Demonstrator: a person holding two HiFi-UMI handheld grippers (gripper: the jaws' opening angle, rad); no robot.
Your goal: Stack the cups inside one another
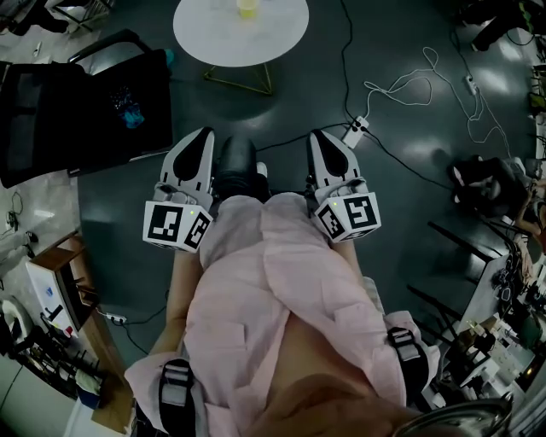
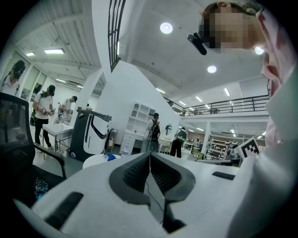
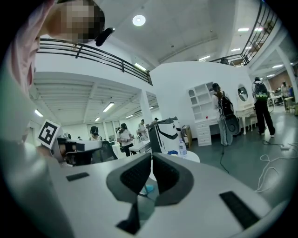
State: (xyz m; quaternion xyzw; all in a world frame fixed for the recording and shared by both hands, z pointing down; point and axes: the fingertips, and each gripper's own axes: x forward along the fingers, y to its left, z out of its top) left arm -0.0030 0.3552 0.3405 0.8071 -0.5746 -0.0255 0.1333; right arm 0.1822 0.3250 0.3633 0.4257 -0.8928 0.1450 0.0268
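Note:
A round white table (image 1: 241, 34) stands ahead on the dark floor, with a small yellowish cup (image 1: 246, 8) near its far edge. Both grippers are held level in front of the person's body, well short of the table. My left gripper (image 1: 202, 136) is shut with nothing between its jaws, and its tips meet in the left gripper view (image 2: 150, 157). My right gripper (image 1: 321, 136) is likewise shut and empty, tips together in the right gripper view (image 3: 151, 159). The right gripper view shows the table (image 3: 188, 156) with a clear bottle (image 3: 182, 148) and a small blue thing (image 3: 172, 152) on it.
A black chair (image 1: 85, 111) stands left of the table. A power strip (image 1: 355, 130) and white cables (image 1: 418, 81) lie on the floor to the right. Cluttered shelves line both lower sides. Several people and a white machine (image 2: 91, 132) stand farther off in the hall.

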